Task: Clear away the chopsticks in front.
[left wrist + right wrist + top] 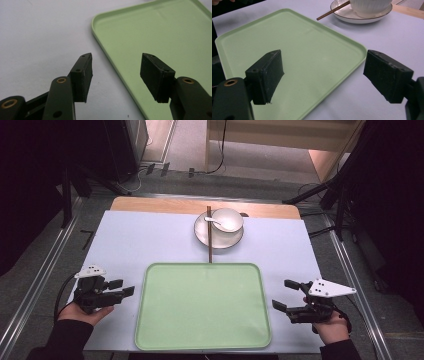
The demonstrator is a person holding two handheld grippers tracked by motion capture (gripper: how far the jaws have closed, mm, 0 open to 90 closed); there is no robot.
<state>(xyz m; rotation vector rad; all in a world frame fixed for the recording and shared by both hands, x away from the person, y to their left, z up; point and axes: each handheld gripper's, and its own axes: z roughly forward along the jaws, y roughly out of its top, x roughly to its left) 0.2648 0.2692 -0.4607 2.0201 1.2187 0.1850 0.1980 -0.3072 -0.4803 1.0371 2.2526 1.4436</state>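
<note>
A pale green tray [150,320] lies at the front middle of the table, with nothing on it. Behind it a white bowl [228,219] with a white spoon [214,221] in it sits on a white plate [202,234]. Brown chopsticks [209,240] rest across the plate's left side and point toward the tray. My left gripper [125,287] is held open just left of the tray [105,30], its jaws straddling the tray's edge. Right of the tray [242,40], my right gripper [284,295] is open too, over the tray's right rim. The plate [342,15], bowl [367,7] and chopsticks [332,11] lie beyond it.
A light blue mat [125,240] covers the wooden table [150,204]. Dark stands and cables [145,170] sit on the floor behind the table, and metal rails [40,270] run along both sides.
</note>
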